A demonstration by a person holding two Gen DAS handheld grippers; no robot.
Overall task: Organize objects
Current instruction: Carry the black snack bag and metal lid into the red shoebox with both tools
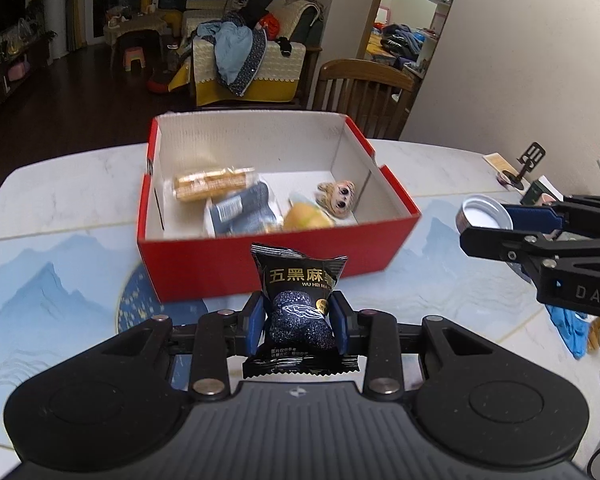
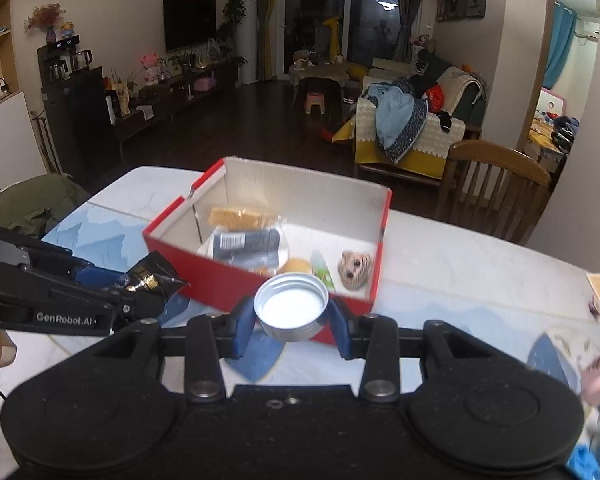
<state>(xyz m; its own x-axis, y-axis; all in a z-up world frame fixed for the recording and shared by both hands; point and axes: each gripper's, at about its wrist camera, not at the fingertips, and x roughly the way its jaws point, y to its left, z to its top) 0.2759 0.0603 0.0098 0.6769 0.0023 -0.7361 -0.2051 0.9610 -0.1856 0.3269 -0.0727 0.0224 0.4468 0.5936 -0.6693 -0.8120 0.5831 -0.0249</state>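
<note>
Red box [image 1: 260, 264] up next: both claws loaded.
Left claw [image 1: 298, 322] grips black snack packet [image 1: 298, 300], right claw [image 2: 290, 322] clamps metal lid [image 2: 290, 306]; clear the box's near wall before letting go.

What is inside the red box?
The red box holds a golden snack pack, a dark blue packet, a yellow bun-like item and a small doll head. Anything beneath them stays hidden.

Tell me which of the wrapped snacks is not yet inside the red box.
The black sesame snack packet, held in the left tool in front of the red box. The golden wrapped snack and the dark blue packet already lie inside.
</note>
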